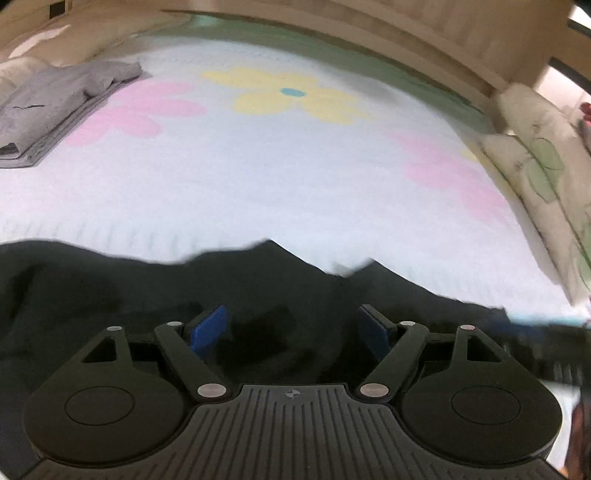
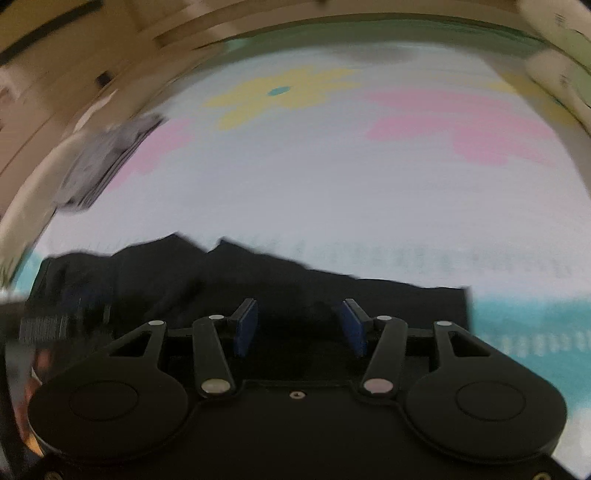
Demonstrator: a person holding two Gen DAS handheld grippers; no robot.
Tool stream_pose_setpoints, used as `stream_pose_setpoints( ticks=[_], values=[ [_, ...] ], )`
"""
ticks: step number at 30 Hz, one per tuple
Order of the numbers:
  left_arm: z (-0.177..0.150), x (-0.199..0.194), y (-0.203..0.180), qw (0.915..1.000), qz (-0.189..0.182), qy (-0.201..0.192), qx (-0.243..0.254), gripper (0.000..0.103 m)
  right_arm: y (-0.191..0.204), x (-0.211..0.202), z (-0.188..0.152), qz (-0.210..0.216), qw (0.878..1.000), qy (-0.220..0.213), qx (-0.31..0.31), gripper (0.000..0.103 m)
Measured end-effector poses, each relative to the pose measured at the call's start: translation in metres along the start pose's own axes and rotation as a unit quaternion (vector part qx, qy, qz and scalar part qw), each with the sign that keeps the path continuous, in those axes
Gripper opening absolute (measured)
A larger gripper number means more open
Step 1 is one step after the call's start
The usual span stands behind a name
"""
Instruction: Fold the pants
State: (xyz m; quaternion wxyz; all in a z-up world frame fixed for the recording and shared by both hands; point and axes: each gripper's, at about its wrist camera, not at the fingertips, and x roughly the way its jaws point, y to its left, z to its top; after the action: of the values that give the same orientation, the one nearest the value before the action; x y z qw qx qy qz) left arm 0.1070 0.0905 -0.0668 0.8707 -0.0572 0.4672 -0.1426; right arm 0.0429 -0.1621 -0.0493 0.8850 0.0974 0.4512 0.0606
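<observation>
Black pants (image 1: 147, 288) lie rumpled at the near edge of a flowered bed cover (image 1: 295, 177). My left gripper (image 1: 293, 326) is open, its blue pads (image 1: 208, 326) spread wide just above the black cloth. In the right wrist view the same black pants (image 2: 258, 280) spread across the near edge, and my right gripper (image 2: 297, 325) is open over them, blue pads (image 2: 247, 325) apart. Neither gripper holds cloth. The right wrist view is blurred by motion.
A folded stack of grey clothes (image 1: 55, 107) lies at the far left of the bed cover; it also shows in the right wrist view (image 2: 107, 158). Pillows (image 1: 535, 158) stand along the right side. A wooden bed frame (image 1: 369, 33) runs along the far edge.
</observation>
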Motion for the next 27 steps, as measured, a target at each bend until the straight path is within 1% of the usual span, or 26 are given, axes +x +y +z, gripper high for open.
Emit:
stream_pose_setpoints(
  ticks=[3, 5, 6, 7, 8, 10, 12, 14, 15, 18, 19, 22, 27],
  values=[
    [0.013, 0.032, 0.007, 0.9993, 0.012, 0.037, -0.005, 0.077, 0.015, 0.009, -0.003, 0.017, 1.000, 0.010, -0.021, 0.058],
    [0.015, 0.056, 0.010, 0.9978, 0.035, 0.057, 0.007, 0.075, 0.025, 0.015, -0.004, 0.019, 0.999, 0.018, -0.034, 0.058],
    [0.012, 0.060, 0.010, 0.9975, 0.045, 0.051, 0.022, 0.075, 0.029, 0.017, -0.005, 0.020, 0.999, 0.022, -0.039, 0.058],
    [0.013, 0.060, 0.005, 0.9969, 0.058, 0.034, 0.040, 0.075, 0.032, 0.019, -0.005, 0.019, 0.999, 0.026, -0.043, 0.058],
    [0.014, 0.062, 0.001, 0.9950, 0.080, 0.025, 0.054, 0.075, 0.034, 0.018, -0.007, 0.020, 0.998, 0.028, -0.047, 0.058],
    [0.015, 0.066, 0.002, 0.9927, 0.103, 0.016, 0.059, 0.075, 0.040, 0.013, -0.009, 0.020, 0.998, 0.027, -0.051, 0.060],
    [0.016, 0.066, 0.009, 0.9939, 0.101, 0.006, 0.044, 0.075, 0.049, 0.006, -0.014, 0.025, 0.998, 0.027, -0.052, 0.073],
    [0.018, 0.059, 0.012, 0.9952, 0.093, 0.002, 0.030, 0.075, 0.063, -0.001, -0.021, 0.036, 0.997, 0.022, -0.067, 0.076],
    [0.019, 0.054, 0.014, 0.9953, 0.094, 0.000, 0.023, 0.075, 0.071, -0.005, -0.026, 0.035, 0.996, 0.021, -0.076, 0.076],
    [0.023, 0.024, 0.019, 0.9954, 0.093, -0.023, 0.003, 0.075, 0.094, -0.009, -0.043, 0.018, 0.994, 0.028, -0.103, 0.078],
    [0.022, 0.016, 0.023, 0.9953, 0.094, -0.024, -0.004, 0.075, 0.099, -0.011, -0.049, 0.014, 0.994, 0.026, -0.109, 0.078],
    [0.019, -0.010, 0.030, 0.9953, 0.096, -0.007, -0.008, 0.075, 0.117, -0.015, -0.072, -0.007, 0.989, 0.012, -0.150, 0.079],
    [0.010, -0.042, 0.031, 0.9953, 0.095, 0.012, 0.019, 0.075, 0.133, -0.018, -0.108, -0.036, 0.973, 0.003, -0.226, 0.079]
  ],
)
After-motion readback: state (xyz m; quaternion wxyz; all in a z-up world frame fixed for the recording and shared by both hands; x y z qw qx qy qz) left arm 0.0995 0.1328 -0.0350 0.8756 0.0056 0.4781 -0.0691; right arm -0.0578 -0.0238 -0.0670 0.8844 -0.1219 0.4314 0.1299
